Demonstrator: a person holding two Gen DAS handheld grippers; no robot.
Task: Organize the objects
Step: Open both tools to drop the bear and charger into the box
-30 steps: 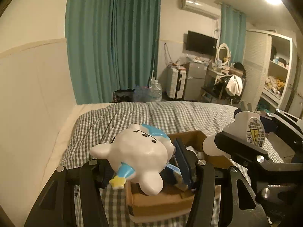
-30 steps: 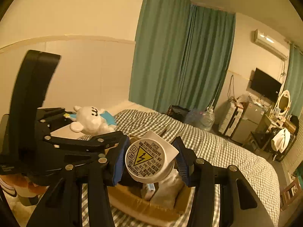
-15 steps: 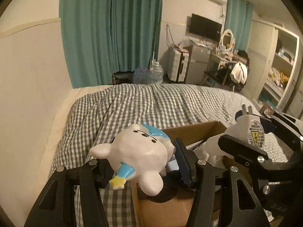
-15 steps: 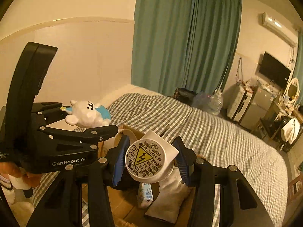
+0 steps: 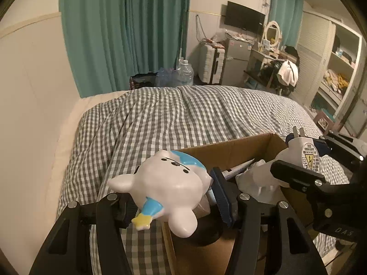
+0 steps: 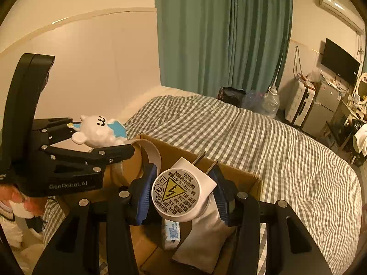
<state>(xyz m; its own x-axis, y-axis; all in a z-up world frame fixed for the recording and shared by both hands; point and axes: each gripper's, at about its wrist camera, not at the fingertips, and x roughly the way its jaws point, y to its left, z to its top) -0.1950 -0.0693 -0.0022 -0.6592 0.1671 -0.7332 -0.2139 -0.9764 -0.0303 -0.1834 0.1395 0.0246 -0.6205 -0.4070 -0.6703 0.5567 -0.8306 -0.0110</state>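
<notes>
My left gripper (image 5: 174, 197) is shut on a white bear figurine (image 5: 167, 183) with a blue cape and a yellow star, held over the near left corner of an open cardboard box (image 5: 234, 146). My right gripper (image 6: 181, 192) is shut on a white plug adapter (image 6: 181, 192) with a yellow lightning label, held above the box (image 6: 247, 176). The adapter (image 5: 302, 153) and the right gripper also show in the left wrist view. The bear (image 6: 98, 133) and the left gripper (image 6: 75, 151) show in the right wrist view. Inside the box lie a white cloth (image 6: 201, 240), a small packet (image 6: 170, 233) and a tape roll (image 6: 146, 153).
The box sits on a bed with a grey checked cover (image 5: 183, 114). A cream wall panel (image 5: 29, 91) runs along the left. Green curtains (image 5: 123, 29), water bottles (image 5: 183, 73), a suitcase (image 5: 211, 61) and a desk (image 5: 270, 61) stand beyond the bed's far end.
Both grippers have tilted downward over the box, so more of the bed and the box's inside shows. Each still holds its object.
</notes>
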